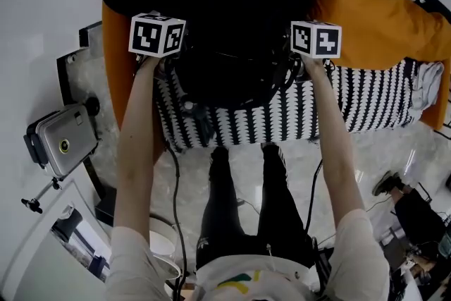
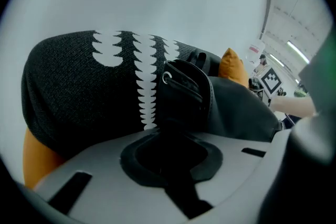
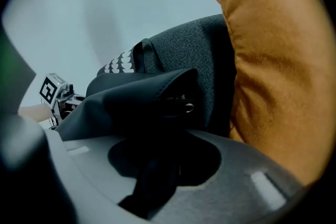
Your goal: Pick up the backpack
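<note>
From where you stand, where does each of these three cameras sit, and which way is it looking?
Head view: on the person's head, looking steeply down at the backpack on a sofa; arms and legs show.
Left gripper view: on the left hand-held gripper, looking along its jaws at the backpack.
Right gripper view: on the right hand-held gripper, likewise; orange cushion beside.
Shared: both gripper views show the backpack and the other gripper's marker cube.
</note>
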A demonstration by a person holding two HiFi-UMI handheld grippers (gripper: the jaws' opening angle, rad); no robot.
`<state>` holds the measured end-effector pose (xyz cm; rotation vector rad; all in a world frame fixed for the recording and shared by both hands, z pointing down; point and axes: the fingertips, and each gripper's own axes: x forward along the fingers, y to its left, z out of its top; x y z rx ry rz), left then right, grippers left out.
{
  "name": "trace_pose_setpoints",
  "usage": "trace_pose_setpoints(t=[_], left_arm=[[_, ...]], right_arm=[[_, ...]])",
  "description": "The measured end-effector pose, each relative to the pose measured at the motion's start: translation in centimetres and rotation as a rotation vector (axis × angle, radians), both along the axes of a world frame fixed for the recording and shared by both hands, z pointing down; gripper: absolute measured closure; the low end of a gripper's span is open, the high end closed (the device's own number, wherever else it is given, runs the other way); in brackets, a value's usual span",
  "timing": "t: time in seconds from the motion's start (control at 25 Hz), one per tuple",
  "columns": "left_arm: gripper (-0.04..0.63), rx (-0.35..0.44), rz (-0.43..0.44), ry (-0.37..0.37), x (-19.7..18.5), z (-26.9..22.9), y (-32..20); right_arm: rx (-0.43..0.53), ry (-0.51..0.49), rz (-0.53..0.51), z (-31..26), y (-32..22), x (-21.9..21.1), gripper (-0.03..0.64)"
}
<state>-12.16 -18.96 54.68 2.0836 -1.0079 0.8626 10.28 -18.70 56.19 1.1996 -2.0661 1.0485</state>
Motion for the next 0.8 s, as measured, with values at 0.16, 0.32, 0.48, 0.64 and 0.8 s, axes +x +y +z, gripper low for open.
trace_pose_setpoints(t=[0.16, 0.32, 0.48, 0.64, 0.8], left_arm=[[0.568, 0.089, -0.065, -0.12, 0.1, 1.0, -0.2], [0.577, 0.266, -0.093, -0.306, -0.1, -0.5, -0.1], [0.577, 0.361, -0.102, -0.389, 0.0, -2.2, 0.3], [0.578, 0.389, -0.188, -0.35, -0.1, -3.6, 0.8], [0.578, 0.448, -0.227, -0.356, 0.1, -5.6, 1.7]], right_arm=[[0.057, 0.087, 0.023, 1.0, -0.1, 0.3, 0.558], [0.158, 0.266, 0.012, 0.4, 0.0, 0.2, 0.6], [0.221, 0.375, 0.012, -1.1, 0.2, 0.4, 0.603], [0.28, 0.452, -0.026, -2.6, 0.4, 0.3, 0.604], [0.394, 0.525, -0.063, -4.9, 1.0, 0.1, 0.604]])
